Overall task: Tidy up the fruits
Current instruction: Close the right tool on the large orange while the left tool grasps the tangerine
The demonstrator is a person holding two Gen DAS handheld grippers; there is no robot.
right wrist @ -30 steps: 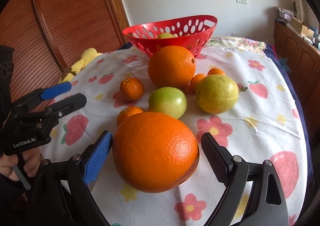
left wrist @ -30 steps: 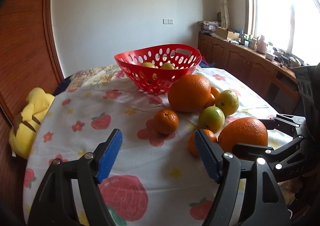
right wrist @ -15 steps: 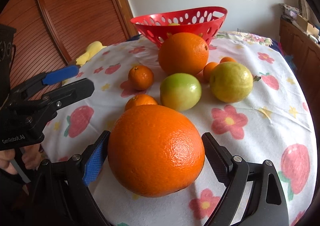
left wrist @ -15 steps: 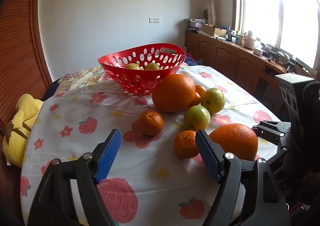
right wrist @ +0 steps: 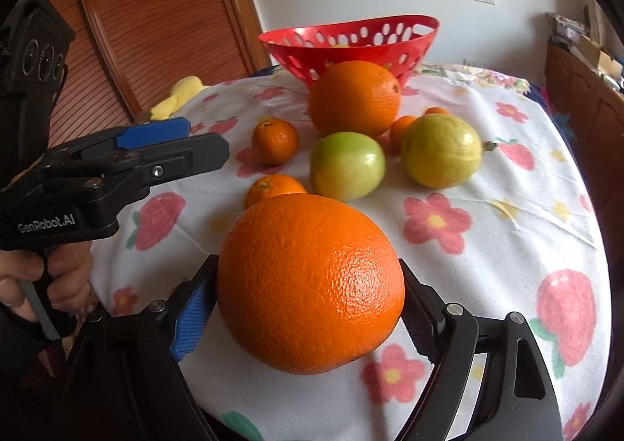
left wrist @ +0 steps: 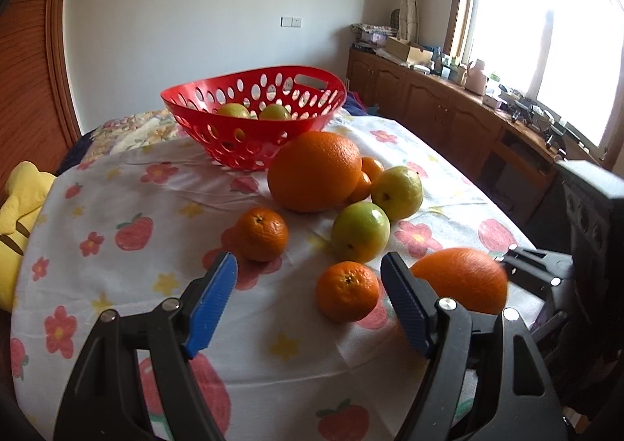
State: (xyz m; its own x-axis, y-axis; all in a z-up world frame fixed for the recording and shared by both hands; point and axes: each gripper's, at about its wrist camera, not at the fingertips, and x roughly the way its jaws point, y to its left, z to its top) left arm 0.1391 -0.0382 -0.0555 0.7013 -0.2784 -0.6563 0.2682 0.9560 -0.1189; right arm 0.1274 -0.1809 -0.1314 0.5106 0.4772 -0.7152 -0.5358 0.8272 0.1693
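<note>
On the flowered cloth of the surface [right wrist: 507,207], the right tongs [right wrist: 308,308] are clamped on a large orange [right wrist: 310,283], both pads pressed against its sides. In the left wrist view this orange [left wrist: 460,279] sits at the near right edge, beside the right tongs' black frame. The left tongs [left wrist: 310,302] hover over the cloth with their blue pads wide apart and nothing between them; a small mandarin [left wrist: 347,296] lies just inside the right pad. Behind it rest a green fruit [left wrist: 360,232] and a yellow-green fruit [left wrist: 397,192], close together, with a second mandarin [left wrist: 262,233] off to the left. A second large orange [left wrist: 315,176] sits farther back, with two more small mandarins tucked against its right side, and just in front of the red perforated basket [left wrist: 253,121], which holds two pale green fruits. A yellow plush toy [left wrist: 19,215] lies at the left edge of the surface.
</note>
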